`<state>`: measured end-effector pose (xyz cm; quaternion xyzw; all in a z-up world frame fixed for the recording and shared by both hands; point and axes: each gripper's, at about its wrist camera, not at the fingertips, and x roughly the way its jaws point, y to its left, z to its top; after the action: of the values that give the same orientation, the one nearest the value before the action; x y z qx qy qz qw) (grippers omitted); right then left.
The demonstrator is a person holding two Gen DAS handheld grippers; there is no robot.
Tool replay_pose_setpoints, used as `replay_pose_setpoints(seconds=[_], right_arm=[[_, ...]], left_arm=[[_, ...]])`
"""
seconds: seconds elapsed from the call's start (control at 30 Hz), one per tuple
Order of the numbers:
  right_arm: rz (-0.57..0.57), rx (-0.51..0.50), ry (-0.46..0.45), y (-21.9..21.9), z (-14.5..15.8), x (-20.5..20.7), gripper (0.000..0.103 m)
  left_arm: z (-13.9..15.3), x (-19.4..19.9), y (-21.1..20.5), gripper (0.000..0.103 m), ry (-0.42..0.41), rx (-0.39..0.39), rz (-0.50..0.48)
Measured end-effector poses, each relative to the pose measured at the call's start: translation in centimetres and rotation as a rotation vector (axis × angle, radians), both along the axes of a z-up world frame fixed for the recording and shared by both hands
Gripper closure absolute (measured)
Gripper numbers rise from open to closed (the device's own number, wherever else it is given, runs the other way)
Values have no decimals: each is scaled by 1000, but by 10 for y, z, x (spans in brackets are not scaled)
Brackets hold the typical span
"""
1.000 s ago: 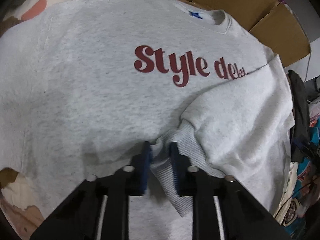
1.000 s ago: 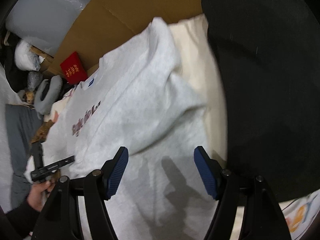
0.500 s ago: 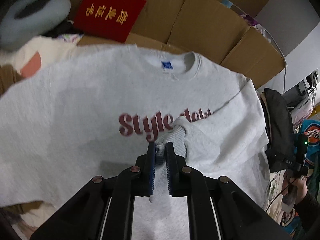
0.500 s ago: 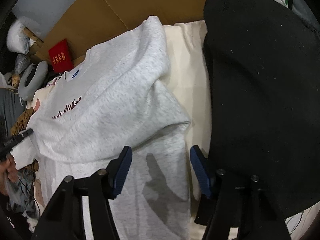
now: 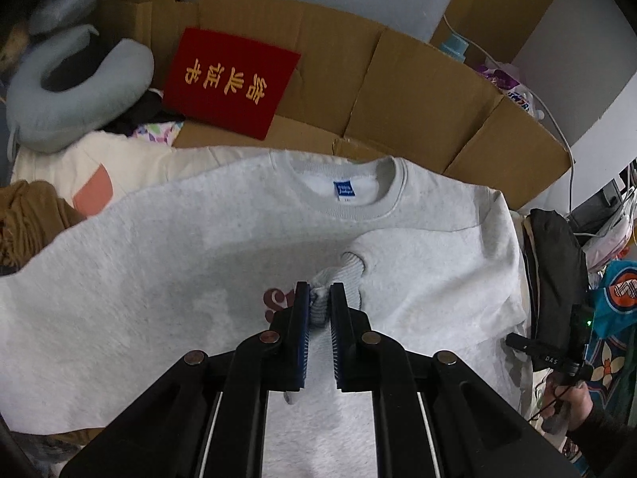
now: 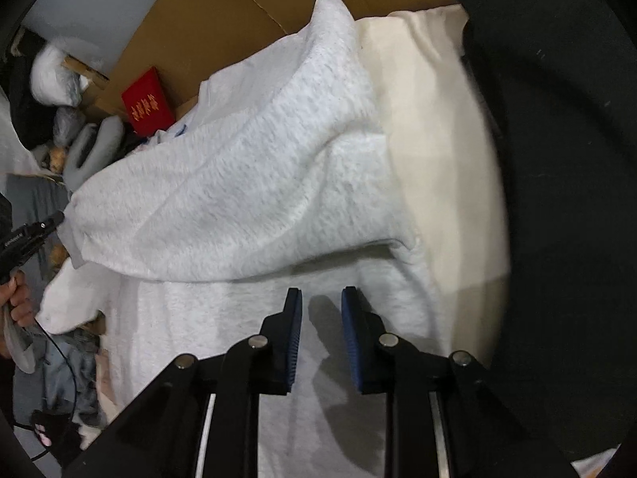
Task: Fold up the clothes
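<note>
- Grey sweatshirt [image 5: 167,279] lies front-up across the work surface, collar [image 5: 350,183] at the far side, blue neck label showing.
- Left gripper [image 5: 318,298] is clamped on the ribbed cuff [image 5: 342,275] of the right-hand sleeve [image 5: 430,279], which is folded inward over the chest; the cuff covers most of the dark red lettering (only the first letter shows).
- Right gripper [image 6: 318,298] hovers over the sweatshirt's lower body [image 6: 223,318], blue pads parted with nothing between them; its shadow falls on the cloth just ahead.
- From the right wrist view, the folded sleeve [image 6: 258,183] forms a thick ridge across the garment.
- Flattened cardboard box [image 5: 418,91] stands open along the far edge; a red booklet with gold characters [image 5: 231,79] rests on its flap, nothing else visible inside it.
- Grey neck pillow [image 5: 75,91] far left, beside the booklet.
- Cream cloth [image 6: 430,127] lies under the sweatshirt's right edge; a black garment [image 6: 557,199] is right of that.
</note>
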<state>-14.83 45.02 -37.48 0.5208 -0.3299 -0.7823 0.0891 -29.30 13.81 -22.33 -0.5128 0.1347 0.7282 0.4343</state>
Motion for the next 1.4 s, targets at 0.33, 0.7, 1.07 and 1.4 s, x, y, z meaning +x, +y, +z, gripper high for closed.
replay_pose_setpoints(seconds=[0.33, 0.7, 1.07, 1.4], right_arm=[[-72, -39, 25, 8, -11, -7, 83], [-178, 32, -5, 38, -13, 16, 102], [-189, 29, -26, 43, -15, 21, 103], [-180, 10, 6, 49, 20, 30, 95]], left_arm=[[24, 1, 4, 95, 7, 18, -6], [35, 1, -21, 95, 6, 51, 35], [0, -16, -33, 95, -13, 28, 75], [-58, -18, -34, 95, -56, -8, 66]])
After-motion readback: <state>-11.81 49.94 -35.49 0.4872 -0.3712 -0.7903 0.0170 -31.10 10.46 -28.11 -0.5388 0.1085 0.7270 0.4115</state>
